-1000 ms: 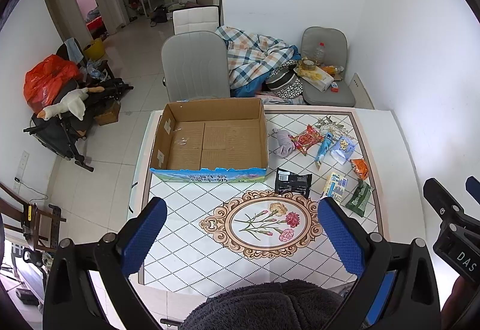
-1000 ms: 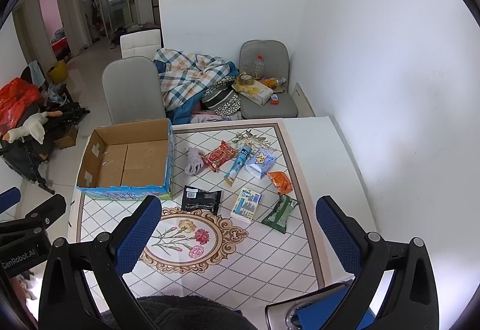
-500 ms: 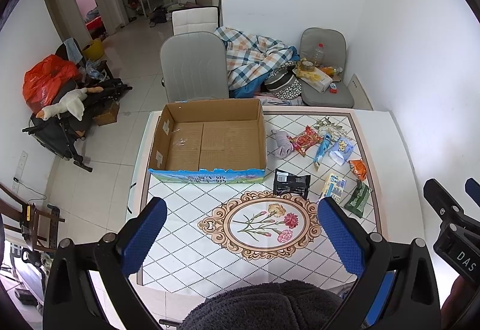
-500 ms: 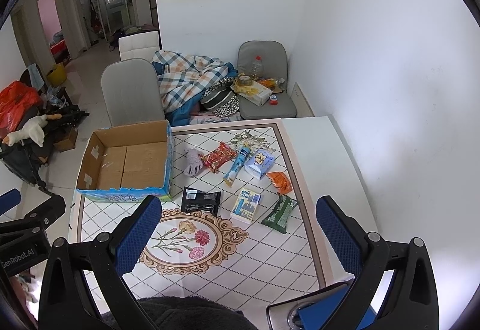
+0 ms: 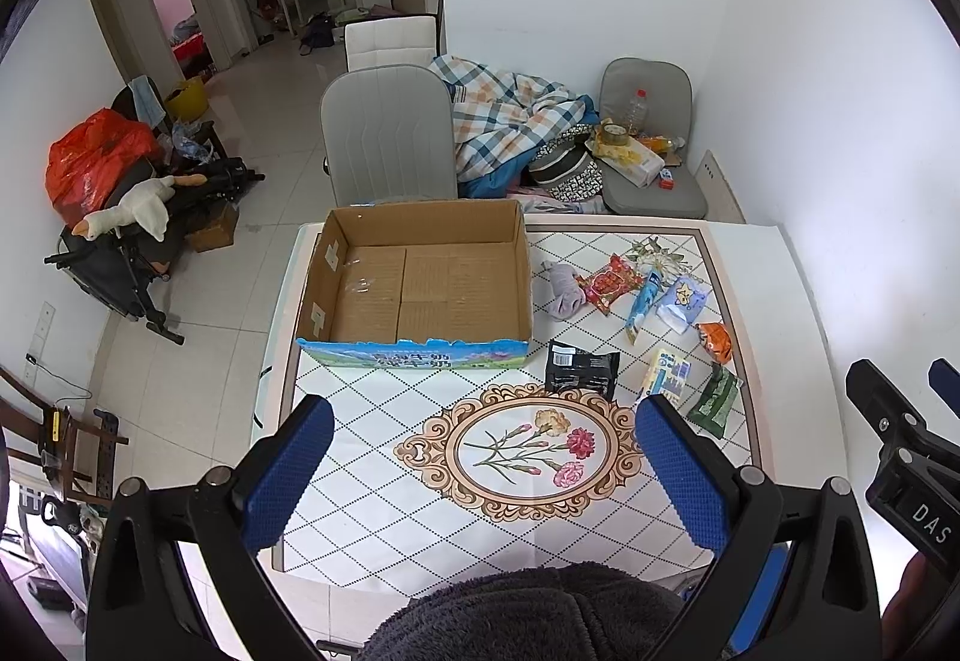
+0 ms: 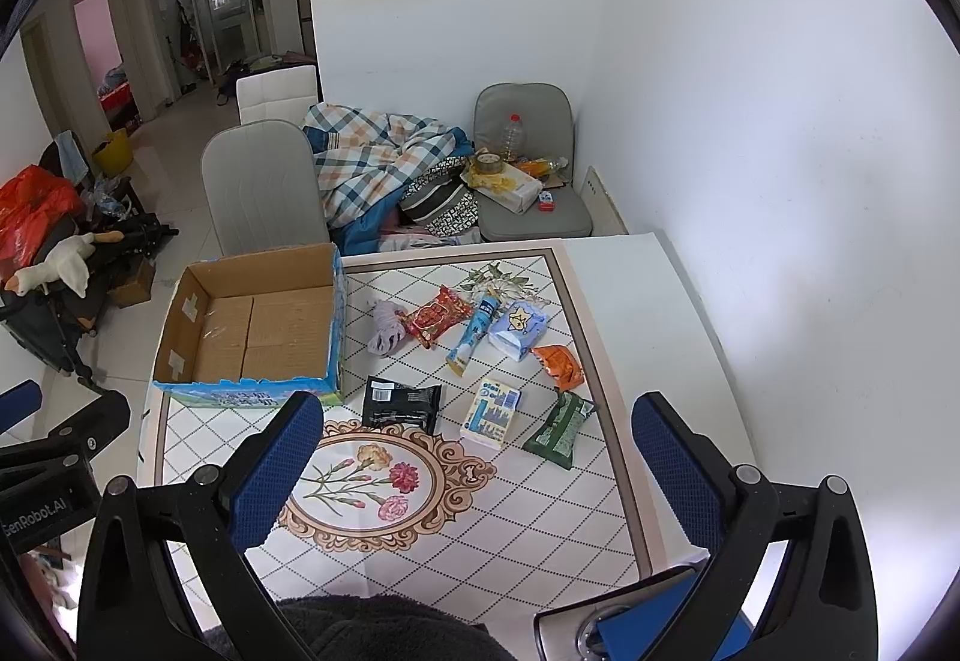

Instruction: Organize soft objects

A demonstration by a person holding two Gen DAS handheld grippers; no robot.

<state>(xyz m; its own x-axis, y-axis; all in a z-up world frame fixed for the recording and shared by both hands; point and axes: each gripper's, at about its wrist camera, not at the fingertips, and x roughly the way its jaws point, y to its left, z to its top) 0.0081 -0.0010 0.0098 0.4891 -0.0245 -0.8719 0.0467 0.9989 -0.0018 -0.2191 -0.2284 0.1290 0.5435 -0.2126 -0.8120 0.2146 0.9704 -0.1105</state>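
Left wrist view: you are holding the left claw (image 5: 480,457) wide apart and empty, high above the near edge of the desk (image 5: 762,265). The cardboard box (image 5: 414,283) is sitting toward the far left corner, and its floor is showing bare cardboard; nothing is lying in it. By my judgement the sorting is not yet begun. The soft goods are all lying on the right half of the desk: a lilac cloth bundle (image 5: 563,290) just beside the box wall, a red snack packet (image 5: 611,281), a blue tube packet (image 5: 643,301), a pale blue tissue pack (image 5: 683,302), an orange packet (image 5: 715,341), a black packet (image 5: 581,368), a yellow-blue pack (image 5: 669,371) and a green pack (image 5: 714,398) nearest the right edge.

Right wrist view: you are holding the right claw (image 6: 480,451) equally wide and gripping nothing, above the near right part of the desk. The box is again showing an empty floor. The black packet is lying closest to the box's near corner, the yellow-blue pack and the green pack closest to this claw. All eight items are remaining to be moved, as far as the views are showing.
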